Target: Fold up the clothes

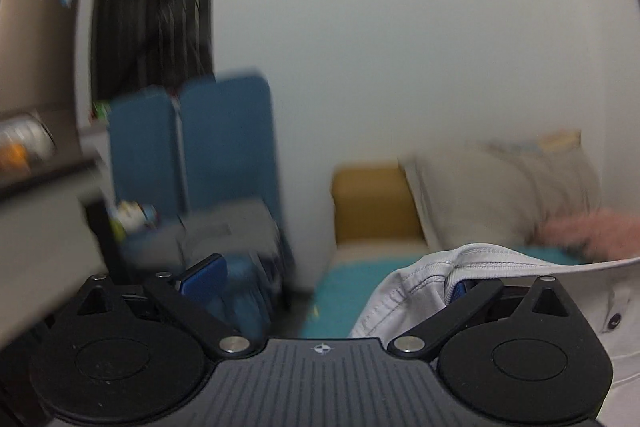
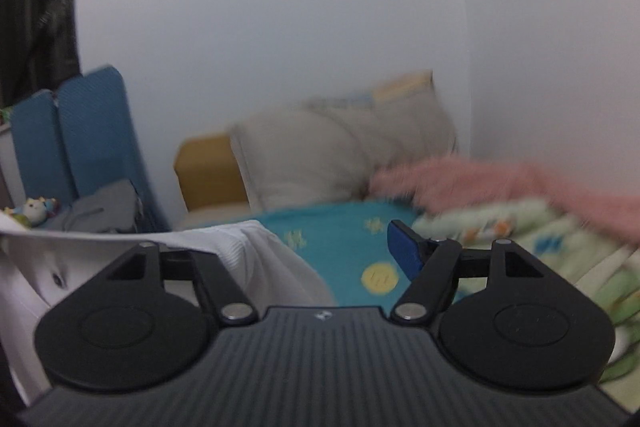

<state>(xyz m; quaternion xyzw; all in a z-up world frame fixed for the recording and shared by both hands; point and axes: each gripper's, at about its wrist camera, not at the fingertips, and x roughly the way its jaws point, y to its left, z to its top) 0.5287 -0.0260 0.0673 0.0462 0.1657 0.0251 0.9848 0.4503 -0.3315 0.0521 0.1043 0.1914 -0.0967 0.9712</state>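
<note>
A white ribbed button-front shirt [image 1: 520, 291] hangs stretched between the two tools above the bed's turquoise sheet [image 2: 344, 239]. The left tool [image 1: 332, 279] stands spread, the shirt's hem draped over its right blue finger [image 1: 458, 289]. The right tool [image 2: 296, 251] is spread too (its left finger hidden under cloth).
</note>
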